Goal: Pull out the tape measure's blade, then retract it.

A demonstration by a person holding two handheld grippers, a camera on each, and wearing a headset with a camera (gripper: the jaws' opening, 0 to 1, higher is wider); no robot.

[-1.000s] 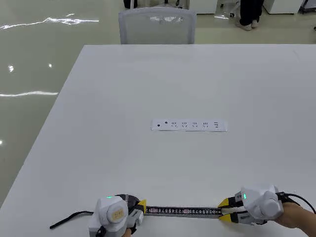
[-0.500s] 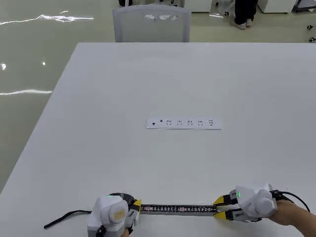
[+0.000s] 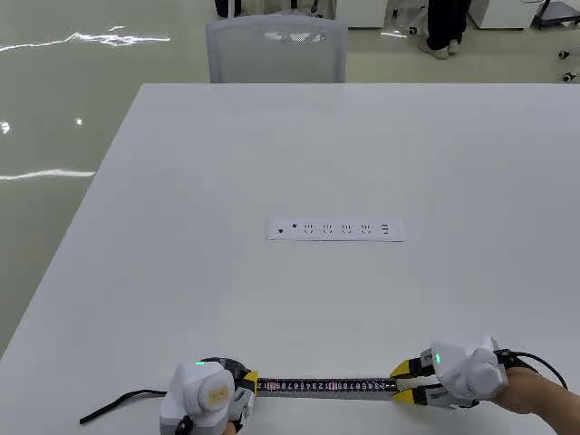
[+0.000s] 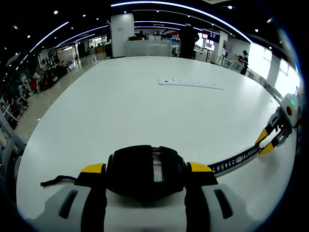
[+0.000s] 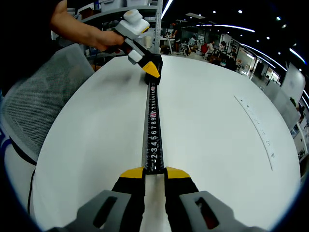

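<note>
In the head view, your left gripper (image 3: 246, 388) is at the near edge of the white table (image 3: 362, 145) and holds the black tape measure case (image 3: 236, 372) between its jaws. Your right gripper (image 3: 404, 381) is well apart from it, closed on the end of the blade (image 3: 326, 386). The blade runs straight between the two grippers, low over the table. A white power strip (image 3: 335, 229) lies flat near the middle of the table, and a grey chair (image 3: 276, 50) stands at the far edge.

In the left gripper view, the yellow-tipped jaws clamp the tape measure case (image 4: 147, 169) from both sides. The blade (image 4: 236, 162) leaves the case to the right and reaches your right gripper (image 4: 269, 141).

In the right gripper view, the jaws of your right gripper (image 5: 154, 173) are pressed together on the blade (image 5: 153, 125) at its end. The numbered blade goes straight ahead to the case in your left gripper (image 5: 152, 67).
</note>
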